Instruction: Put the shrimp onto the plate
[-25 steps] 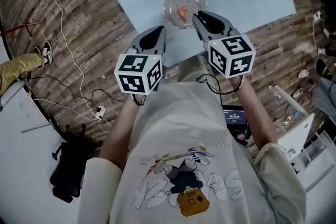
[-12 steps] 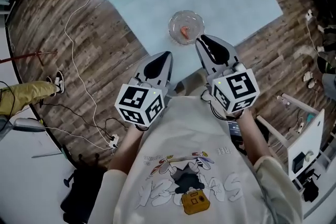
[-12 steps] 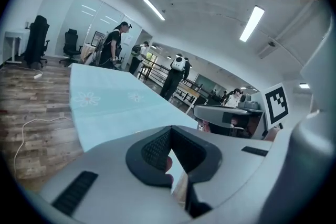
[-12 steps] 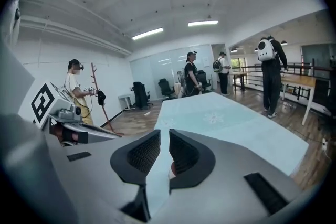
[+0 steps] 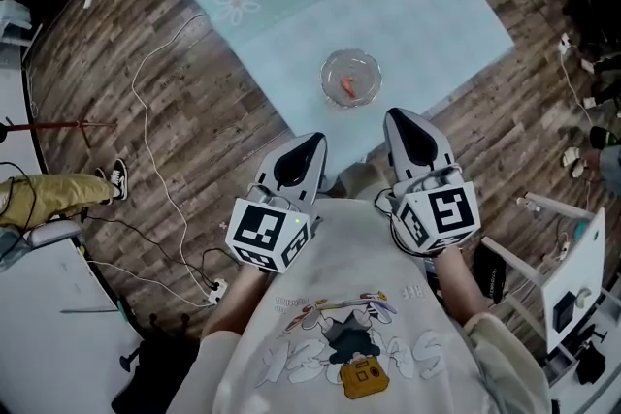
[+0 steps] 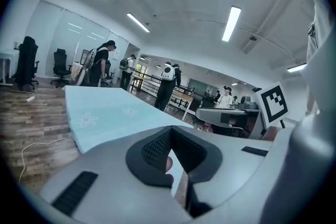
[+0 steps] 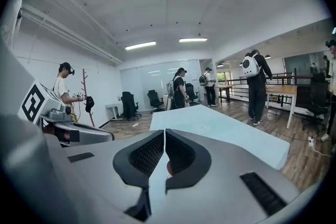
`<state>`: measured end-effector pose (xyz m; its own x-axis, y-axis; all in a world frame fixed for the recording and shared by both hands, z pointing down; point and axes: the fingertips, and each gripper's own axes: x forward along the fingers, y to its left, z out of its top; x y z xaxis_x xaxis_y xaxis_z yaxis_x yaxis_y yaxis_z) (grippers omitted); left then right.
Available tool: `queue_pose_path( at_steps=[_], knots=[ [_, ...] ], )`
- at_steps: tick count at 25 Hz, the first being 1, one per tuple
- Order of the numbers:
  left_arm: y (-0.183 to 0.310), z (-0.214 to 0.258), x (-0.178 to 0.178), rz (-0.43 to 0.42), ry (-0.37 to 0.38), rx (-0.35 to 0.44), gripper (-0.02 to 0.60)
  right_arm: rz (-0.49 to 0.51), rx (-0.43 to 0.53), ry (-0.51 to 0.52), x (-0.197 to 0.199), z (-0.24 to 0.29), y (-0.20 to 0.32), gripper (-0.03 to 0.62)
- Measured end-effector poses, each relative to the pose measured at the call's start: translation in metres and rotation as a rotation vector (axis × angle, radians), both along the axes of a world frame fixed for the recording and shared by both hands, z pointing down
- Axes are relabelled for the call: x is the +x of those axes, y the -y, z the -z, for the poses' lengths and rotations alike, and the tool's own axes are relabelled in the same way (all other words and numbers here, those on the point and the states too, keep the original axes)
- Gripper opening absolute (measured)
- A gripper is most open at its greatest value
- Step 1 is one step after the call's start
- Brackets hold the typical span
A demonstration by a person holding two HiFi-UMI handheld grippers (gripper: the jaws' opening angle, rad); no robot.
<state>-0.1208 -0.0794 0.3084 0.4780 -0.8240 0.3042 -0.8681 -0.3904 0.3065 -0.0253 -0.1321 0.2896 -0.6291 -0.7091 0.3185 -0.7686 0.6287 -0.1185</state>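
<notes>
A small orange shrimp (image 5: 347, 87) lies in a clear glass plate (image 5: 327, 71) near the front corner of the light-blue table (image 5: 291, 24). Both grippers are held back against the person's chest, short of the table edge and well apart from the plate. In the head view, my left gripper (image 5: 309, 143) points at the table corner and my right gripper (image 5: 403, 117) points toward the plate. Each has its jaws shut with nothing between them. The left gripper (image 6: 171, 128) and the right gripper (image 7: 164, 131) look out level over the table.
White cables (image 5: 165, 141) and a power strip (image 5: 218, 288) lie on the wooden floor at left, beside a seated person's leg (image 5: 49, 199). Several people, office chairs and desks stand beyond the table (image 7: 220, 123) in the gripper views.
Both grippers have drawn back from the plate toward the body, and the head view now takes in more of the table. The shrimp stays in the plate.
</notes>
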Motion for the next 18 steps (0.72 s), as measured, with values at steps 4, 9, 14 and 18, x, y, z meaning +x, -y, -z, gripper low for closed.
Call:
queue_pose_path(
  at_steps=[4, 9, 14, 18],
  knots=[
    [-0.009, -0.001, 0.003, -0.025, -0.007, 0.004, 0.008, -0.027, -0.01, 0.004, -0.002, -0.003, -0.015, 0.031],
    [-0.014, 0.001, 0.003, -0.055, -0.022, 0.005, 0.008, -0.072, -0.029, -0.024, -0.006, -0.007, -0.026, 0.031],
    [-0.023, 0.003, -0.002, -0.068, -0.033, 0.014, 0.008, -0.091, -0.01, -0.037, -0.009, -0.002, -0.037, 0.031],
    [-0.035, 0.003, -0.02, -0.074, -0.03, 0.018, 0.008, -0.094, -0.006, -0.05, -0.028, -0.002, -0.051, 0.031]
  ],
)
